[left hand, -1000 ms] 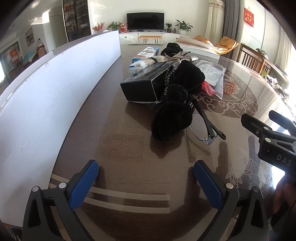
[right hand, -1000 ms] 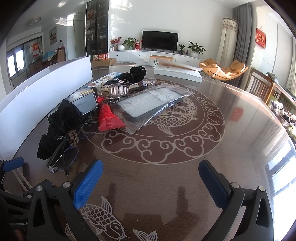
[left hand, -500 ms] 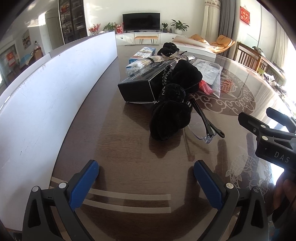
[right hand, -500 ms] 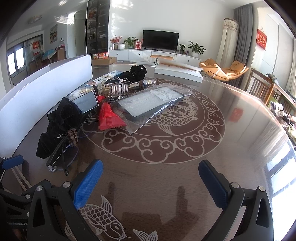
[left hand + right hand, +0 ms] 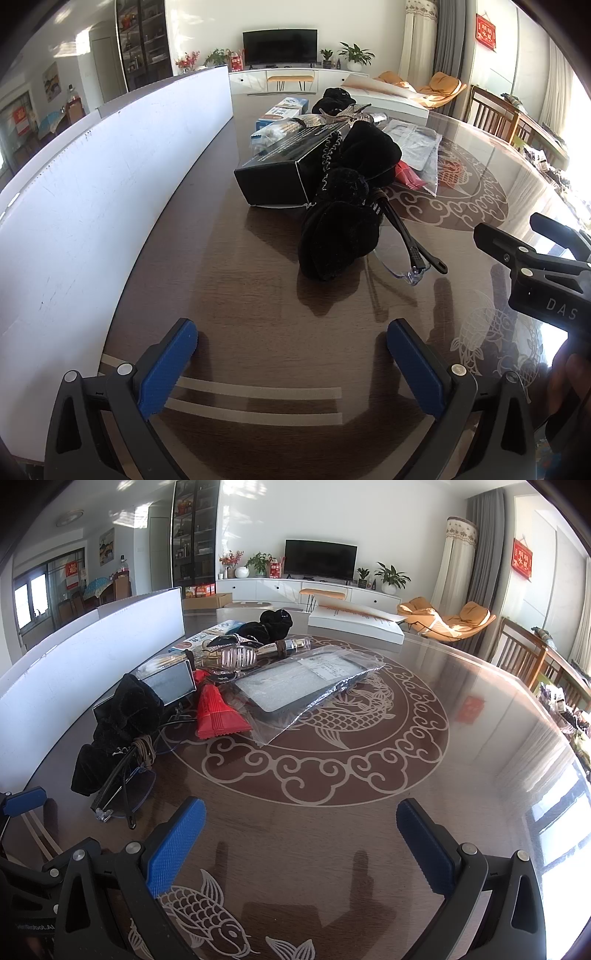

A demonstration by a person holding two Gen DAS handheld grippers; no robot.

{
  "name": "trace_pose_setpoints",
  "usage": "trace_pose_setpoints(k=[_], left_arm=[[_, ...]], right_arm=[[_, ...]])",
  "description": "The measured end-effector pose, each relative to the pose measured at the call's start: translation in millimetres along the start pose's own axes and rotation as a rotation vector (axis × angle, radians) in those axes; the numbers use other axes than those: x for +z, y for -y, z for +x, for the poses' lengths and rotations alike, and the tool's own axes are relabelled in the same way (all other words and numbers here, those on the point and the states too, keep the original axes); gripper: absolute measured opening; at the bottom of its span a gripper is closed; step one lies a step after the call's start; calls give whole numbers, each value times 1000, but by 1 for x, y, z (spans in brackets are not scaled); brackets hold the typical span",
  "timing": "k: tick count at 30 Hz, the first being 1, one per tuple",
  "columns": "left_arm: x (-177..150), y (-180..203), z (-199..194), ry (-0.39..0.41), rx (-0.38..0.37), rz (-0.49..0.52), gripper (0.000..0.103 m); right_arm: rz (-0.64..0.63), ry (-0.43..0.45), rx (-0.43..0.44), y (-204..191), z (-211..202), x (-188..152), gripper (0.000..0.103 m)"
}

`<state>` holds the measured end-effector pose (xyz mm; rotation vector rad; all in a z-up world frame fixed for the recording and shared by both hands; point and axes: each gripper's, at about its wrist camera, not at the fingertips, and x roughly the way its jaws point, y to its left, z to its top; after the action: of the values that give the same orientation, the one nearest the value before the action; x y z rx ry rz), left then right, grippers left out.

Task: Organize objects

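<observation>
The tabletop (image 5: 461, 775) is dark wood grain under a glossy, reflective finish. The pouch (image 5: 340, 240) is matt black plush cloth. The glasses (image 5: 406, 254) have clear, smooth lenses and black plastic arms. The bag (image 5: 314, 686) is crinkled transparent plastic. The claw pads (image 5: 173, 849) are ribbed blue and matt.

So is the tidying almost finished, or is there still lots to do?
Lots left. Nothing looks sorted yet: the black box, black pouch, glasses, red packet and bagged phone case lie jumbled together on the table. Nothing is in hand: the left gripper and right gripper are both open and empty, short of the pile.
</observation>
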<state>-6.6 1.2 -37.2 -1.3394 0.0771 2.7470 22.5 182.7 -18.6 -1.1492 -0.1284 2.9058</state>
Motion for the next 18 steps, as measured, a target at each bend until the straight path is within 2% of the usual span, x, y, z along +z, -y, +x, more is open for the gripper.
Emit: trace_pose_setpoints(k=[18], left_arm=[[0,-1,0,6,-1,-1,103]], right_arm=[[-1,0,-2,-1,1,0,103]])
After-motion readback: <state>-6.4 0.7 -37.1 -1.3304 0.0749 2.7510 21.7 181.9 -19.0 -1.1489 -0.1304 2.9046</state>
